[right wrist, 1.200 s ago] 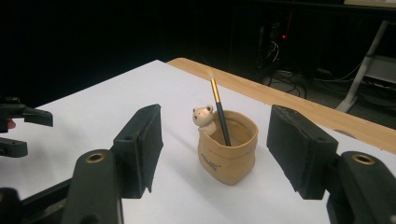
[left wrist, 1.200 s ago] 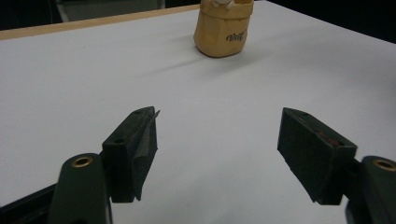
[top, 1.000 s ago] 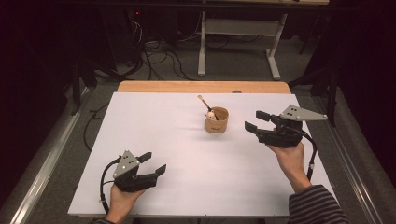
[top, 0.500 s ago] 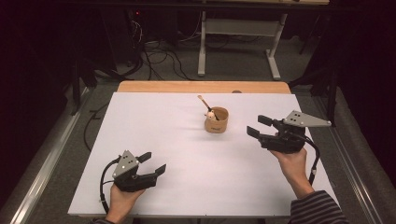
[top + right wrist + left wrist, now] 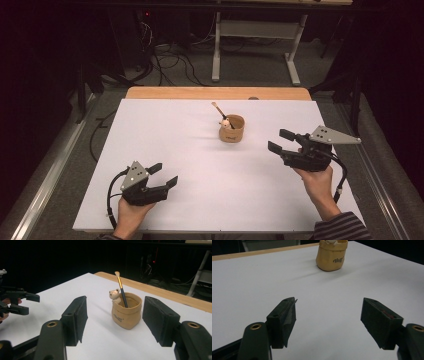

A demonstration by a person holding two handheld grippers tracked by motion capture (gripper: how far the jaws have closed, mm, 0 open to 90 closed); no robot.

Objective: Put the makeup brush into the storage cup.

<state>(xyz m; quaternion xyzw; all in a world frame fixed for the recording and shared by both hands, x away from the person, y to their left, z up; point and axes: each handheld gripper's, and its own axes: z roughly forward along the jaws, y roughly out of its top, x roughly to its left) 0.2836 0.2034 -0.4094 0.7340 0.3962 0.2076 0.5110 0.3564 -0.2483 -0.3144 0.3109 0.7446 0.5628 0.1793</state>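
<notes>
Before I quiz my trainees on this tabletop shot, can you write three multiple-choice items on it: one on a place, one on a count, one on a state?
1. Where does the tan cup stand on the white table?
A. Toward the far edge, nearer the right gripper
B. At the near left corner
C. Off the table, on the floor

2. How many brushes stand in the cup?
A. None
B. One
C. Three

3. How are the fingers of the right gripper?
A. Shut on the cup
B. Shut on nothing
C. Open, with nothing held

Key: 1 A, since the high view has the cup far of centre, right of the middle. 2 B, since a single brush leans beside a small bear figure. 3 C, since the right gripper view shows both fingers spread, the cup beyond them.
</notes>
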